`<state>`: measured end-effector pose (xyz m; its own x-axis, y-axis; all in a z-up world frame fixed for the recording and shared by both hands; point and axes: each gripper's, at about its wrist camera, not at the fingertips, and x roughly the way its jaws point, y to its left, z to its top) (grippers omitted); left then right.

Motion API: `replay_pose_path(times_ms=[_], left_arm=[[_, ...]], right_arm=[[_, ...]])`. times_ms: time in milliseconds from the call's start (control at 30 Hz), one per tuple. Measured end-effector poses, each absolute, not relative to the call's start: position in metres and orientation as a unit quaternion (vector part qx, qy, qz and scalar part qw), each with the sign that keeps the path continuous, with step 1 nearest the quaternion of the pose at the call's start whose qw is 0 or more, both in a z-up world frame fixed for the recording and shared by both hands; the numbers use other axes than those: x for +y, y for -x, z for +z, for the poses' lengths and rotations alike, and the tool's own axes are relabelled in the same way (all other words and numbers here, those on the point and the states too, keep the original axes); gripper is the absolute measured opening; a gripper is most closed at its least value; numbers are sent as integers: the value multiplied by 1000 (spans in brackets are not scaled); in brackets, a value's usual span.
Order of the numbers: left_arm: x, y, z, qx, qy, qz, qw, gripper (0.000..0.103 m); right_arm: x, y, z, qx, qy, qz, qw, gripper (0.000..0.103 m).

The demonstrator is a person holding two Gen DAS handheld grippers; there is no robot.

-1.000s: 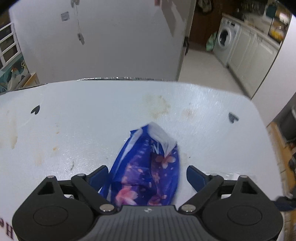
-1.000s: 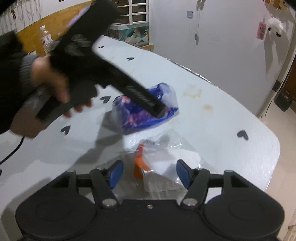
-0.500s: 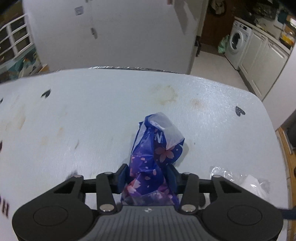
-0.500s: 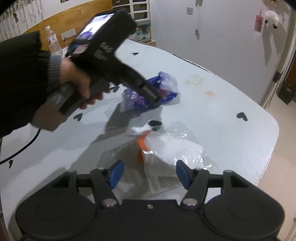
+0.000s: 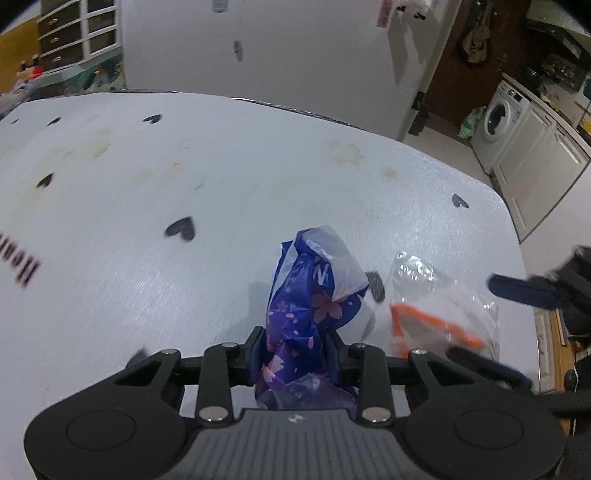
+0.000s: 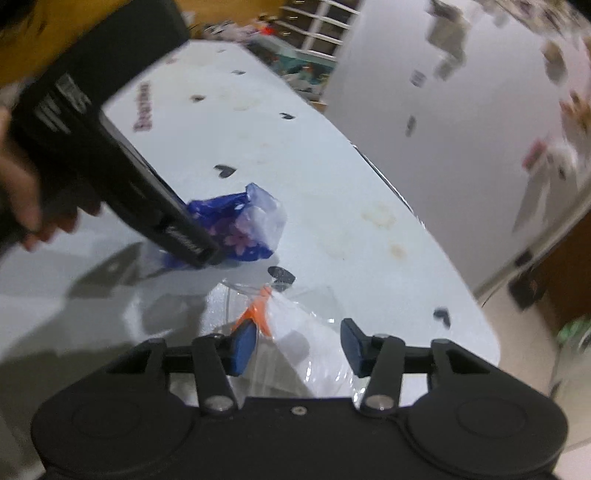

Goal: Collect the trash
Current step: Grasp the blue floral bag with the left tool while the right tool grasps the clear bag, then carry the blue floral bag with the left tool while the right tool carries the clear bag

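glossy plastic wrapper (image 5: pixel 314 302), crinkled.

We see a white table (image 5: pixel 229 192) with black heart marks (image 5: pixel 181 228) and brownish stains (image 5: pixel 347 153) on its top. Behind it we see a white wall (image 5: pixel 295 55), and off to the right a washing machine (image 5: pixel 498 118) beside white cabinets (image 5: pixel 539 162)

table: I see white top (image 5: pixel 221 177), black hearts, stains, ahead of claw
wall: white (image 5: pixel 314 55), beyond
washer: (image 5: pixel 495 118) far right
shelves: (image 5: pixel 81 33) far left
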<state>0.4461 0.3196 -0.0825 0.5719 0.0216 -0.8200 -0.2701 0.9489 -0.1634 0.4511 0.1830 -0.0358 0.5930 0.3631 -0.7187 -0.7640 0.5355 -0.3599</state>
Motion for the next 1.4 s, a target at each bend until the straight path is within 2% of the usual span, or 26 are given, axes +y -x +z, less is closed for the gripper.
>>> replay_pose_path(times_ms=[67, 133, 233, 533, 933, 1400], left_arm=[[318, -437, -81, 453, 145, 93, 875, 35], [316, -430, -80, 452, 154, 98, 873, 35], [311, -418, -76, 450, 158, 103, 873, 34], [296, -394, -51, 437, 161, 114, 878, 34], [248, -363, -8, 415, 158, 134, 886, 34], [178, -329, 36, 390, 122, 114, 905, 34]], right_arm=[[191, -450, -41, 289, 369, 341, 815, 43], [198, -448, -48, 291, 391, 336, 806, 32], [200, -448, -54, 287, 406, 320, 807, 29], [177, -441, -23, 304, 322, 312, 841, 10], [110, -428, 30, 357, 183, 319, 859, 7], [27, -397, 56, 369, 98, 276, 882, 7]])
